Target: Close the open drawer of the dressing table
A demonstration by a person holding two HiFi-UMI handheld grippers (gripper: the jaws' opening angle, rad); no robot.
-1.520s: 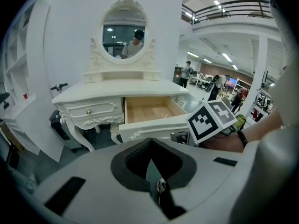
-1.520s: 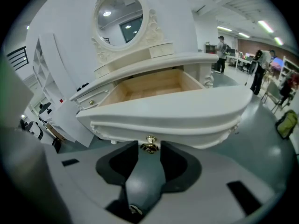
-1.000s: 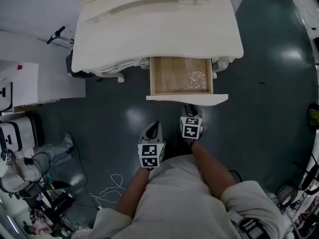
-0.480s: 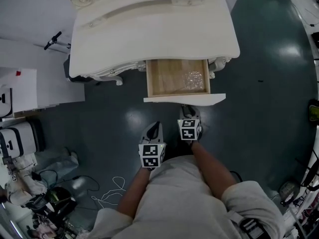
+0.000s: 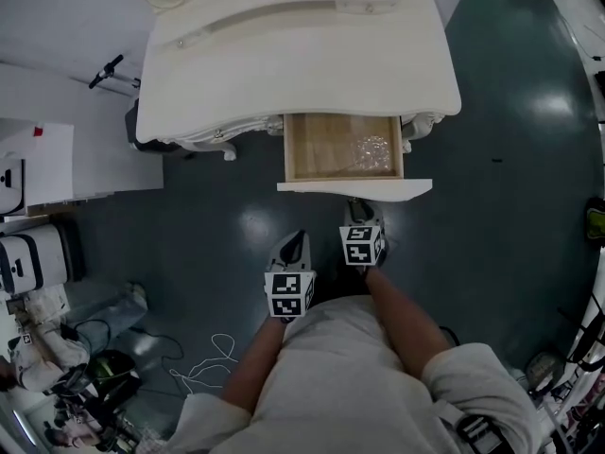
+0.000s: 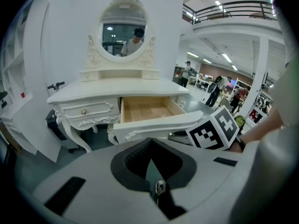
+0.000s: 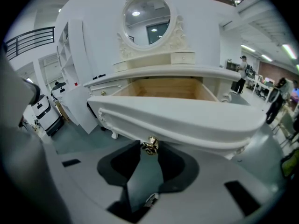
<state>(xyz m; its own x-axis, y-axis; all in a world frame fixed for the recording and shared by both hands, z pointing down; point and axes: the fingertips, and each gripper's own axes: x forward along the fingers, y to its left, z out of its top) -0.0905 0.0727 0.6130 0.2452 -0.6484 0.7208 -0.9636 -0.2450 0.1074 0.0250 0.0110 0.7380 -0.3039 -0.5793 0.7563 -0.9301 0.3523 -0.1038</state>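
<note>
The white dressing table (image 5: 293,55) stands ahead, its middle drawer (image 5: 326,149) pulled out, wooden inside, with a clear crinkled wrapper (image 5: 371,149) in it. My right gripper (image 5: 360,206) reaches under the drawer's white front panel (image 5: 354,187). In the right gripper view the brass knob (image 7: 150,145) sits between the tips of the right gripper (image 7: 149,149), which is shut on it. My left gripper (image 5: 293,244) hangs back over the dark floor, left of the right one, holding nothing. In the left gripper view the left gripper (image 6: 150,141) is shut and the drawer (image 6: 149,110) lies ahead.
A white cabinet (image 5: 38,164) stands on the left. Loose cables (image 5: 203,362) and equipment (image 5: 38,263) lie on the dark floor at lower left. The table's curved legs (image 5: 222,147) flank the drawer. An oval mirror (image 7: 149,17) tops the table.
The right gripper's marker cube has rolled slightly at the knob. The drawer stands equally far out. A person's leg at the lower left has left the view.
</note>
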